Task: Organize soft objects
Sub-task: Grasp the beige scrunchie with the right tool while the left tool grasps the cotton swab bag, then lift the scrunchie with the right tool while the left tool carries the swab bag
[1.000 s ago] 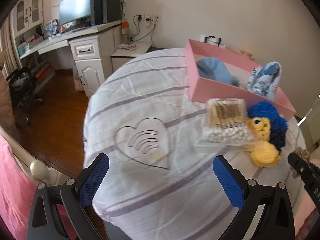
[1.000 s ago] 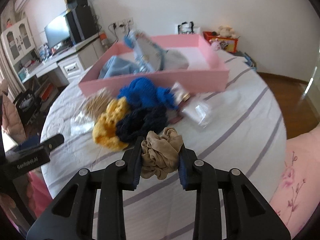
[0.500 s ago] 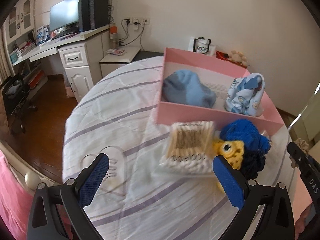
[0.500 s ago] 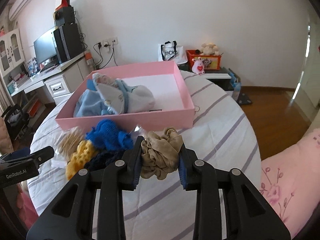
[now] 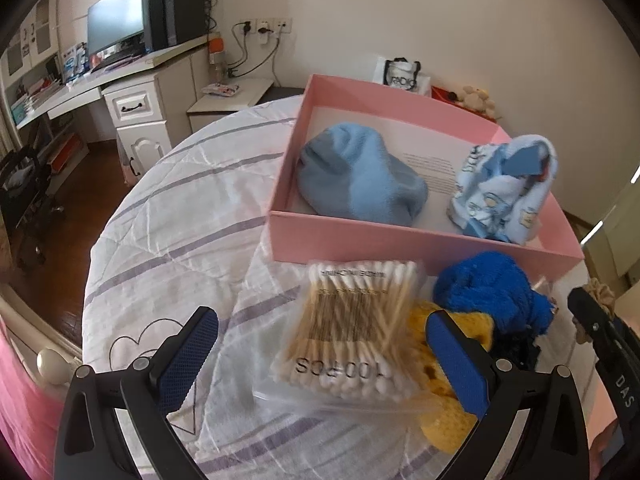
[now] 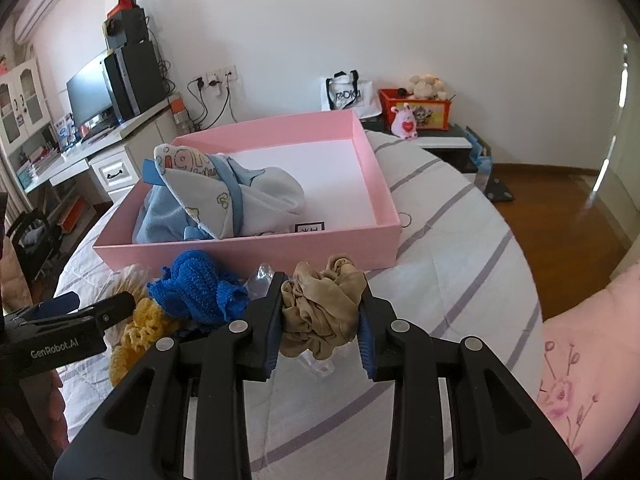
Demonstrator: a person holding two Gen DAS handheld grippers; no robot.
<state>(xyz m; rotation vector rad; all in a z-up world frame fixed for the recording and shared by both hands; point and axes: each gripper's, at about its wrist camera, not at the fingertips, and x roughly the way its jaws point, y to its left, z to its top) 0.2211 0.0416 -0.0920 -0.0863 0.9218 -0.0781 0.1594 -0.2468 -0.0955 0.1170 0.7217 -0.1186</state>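
Both tongs are over the bed: the right gripper point(image 6: 320, 312) is clamped on a tan scrunchie point(image 6: 320, 312), its pads squeezing the bunched fabric from either side, while the left gripper point(image 5: 320, 356) stands wide apart with nothing between its pads, hovering above a packet of cotton swabs point(image 5: 352, 332).

That scrunchie looks feather-light and thoroughly squashy; I'd guess it gives under the pads rather than slips, and the satiny cloth could slide if held only by a loose fold. Taking it across the thick gathered middle, as now, seems the safe hold. It is a crumpled beige ring of shiny ruffles, held clear of the quilt, just in front of the pink box's near wall.

Beyond it, the pink box point(image 6: 368, 184) already holds a light blue fleece bundle point(image 5: 360, 176) and a printed baby cloth point(image 6: 224, 192), with bare floor on its right side. Outside the wall lie a blue knitted piece point(image 6: 196, 288) and a yellow knitted piece point(image 6: 136, 328), touching one another on the striped quilt point(image 6: 460, 248).
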